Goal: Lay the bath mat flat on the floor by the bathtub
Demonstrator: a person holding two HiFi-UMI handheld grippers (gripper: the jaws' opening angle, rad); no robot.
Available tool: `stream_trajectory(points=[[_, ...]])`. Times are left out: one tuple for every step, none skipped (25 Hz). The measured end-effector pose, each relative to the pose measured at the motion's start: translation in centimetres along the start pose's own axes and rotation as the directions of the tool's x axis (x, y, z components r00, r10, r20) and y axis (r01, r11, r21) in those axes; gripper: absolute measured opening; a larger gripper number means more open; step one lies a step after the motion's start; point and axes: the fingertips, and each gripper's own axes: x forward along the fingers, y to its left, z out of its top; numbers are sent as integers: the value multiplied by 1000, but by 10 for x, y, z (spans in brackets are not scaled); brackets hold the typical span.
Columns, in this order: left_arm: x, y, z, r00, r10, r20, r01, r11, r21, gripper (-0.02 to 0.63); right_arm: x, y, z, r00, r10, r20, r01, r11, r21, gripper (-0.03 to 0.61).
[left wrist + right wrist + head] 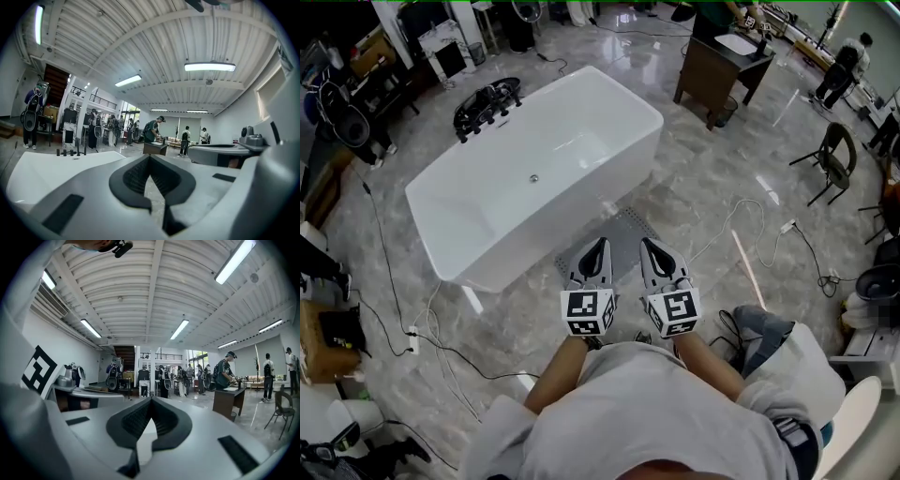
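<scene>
- Judging by the scene, the laying looks finished. The bath mat (625, 231) seems flat on the floor (712, 187), at 12 o'clock just past the tool tips and right beside the bathtub (534, 178).
- The sensible move now is to check the mat's corners for curl and keep both tools lifted clear, so nothing drags it.
- The forearms (558, 375) reach out side by side toward 12 o'clock.
- The left tongs (599, 246) and right tongs (648, 246) point almost level. Both are pinched closed on nothing and sit near each other.

We're on glossy grey marble floor (703, 159); dark desk (712, 75) & black chair (832, 155) in bkgd, strip lights (209, 67) on ribbed ceiling (154, 42).
</scene>
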Motion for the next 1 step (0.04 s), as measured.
stream_trajectory(points=[[-2,-1,0,1000,-5,-1,5,1000,0,11,-1,2,-1,1000,3,-5,-3,1000,1,6]])
